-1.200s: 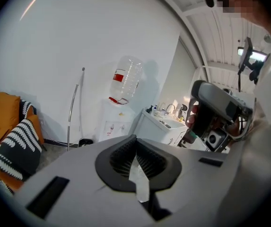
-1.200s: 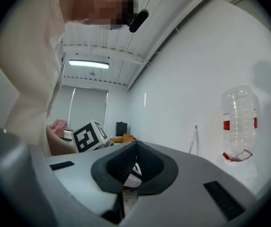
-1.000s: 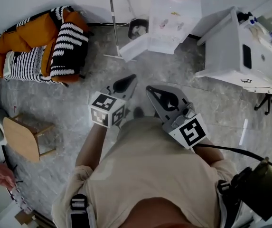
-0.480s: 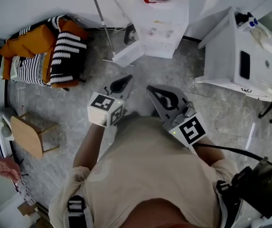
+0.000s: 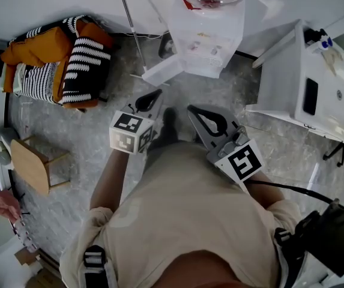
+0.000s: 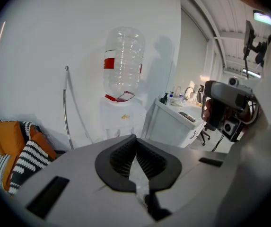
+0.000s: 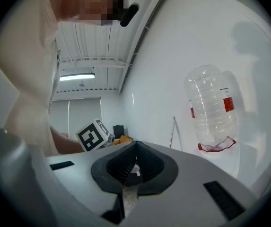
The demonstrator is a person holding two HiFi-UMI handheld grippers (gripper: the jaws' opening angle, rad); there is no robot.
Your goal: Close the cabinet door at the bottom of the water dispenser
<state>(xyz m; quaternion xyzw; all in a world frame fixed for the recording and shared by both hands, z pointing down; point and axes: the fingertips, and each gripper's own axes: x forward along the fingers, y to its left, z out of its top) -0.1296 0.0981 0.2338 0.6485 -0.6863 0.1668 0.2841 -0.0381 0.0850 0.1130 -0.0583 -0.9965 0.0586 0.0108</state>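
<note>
Since the earlier frame, the water dispenser (image 5: 211, 32) had drawn nearer the middle of the head view. Its cabinet door (image 5: 159, 71) stood swung out at the base, ahead of the left gripper (image 5: 150, 99) and right gripper (image 5: 199, 116). In the left gripper view, the jaws were pressed together, empty, facing the dispenser. In the right gripper view, the jaws likewise met on nothing, with the bottle (image 7: 213, 108) beyond.

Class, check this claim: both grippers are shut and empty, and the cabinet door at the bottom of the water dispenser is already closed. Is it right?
No: the head view shows the cabinet door of the water dispenser standing open, swung outward. The left gripper and right gripper are indeed shut and empty.
</note>
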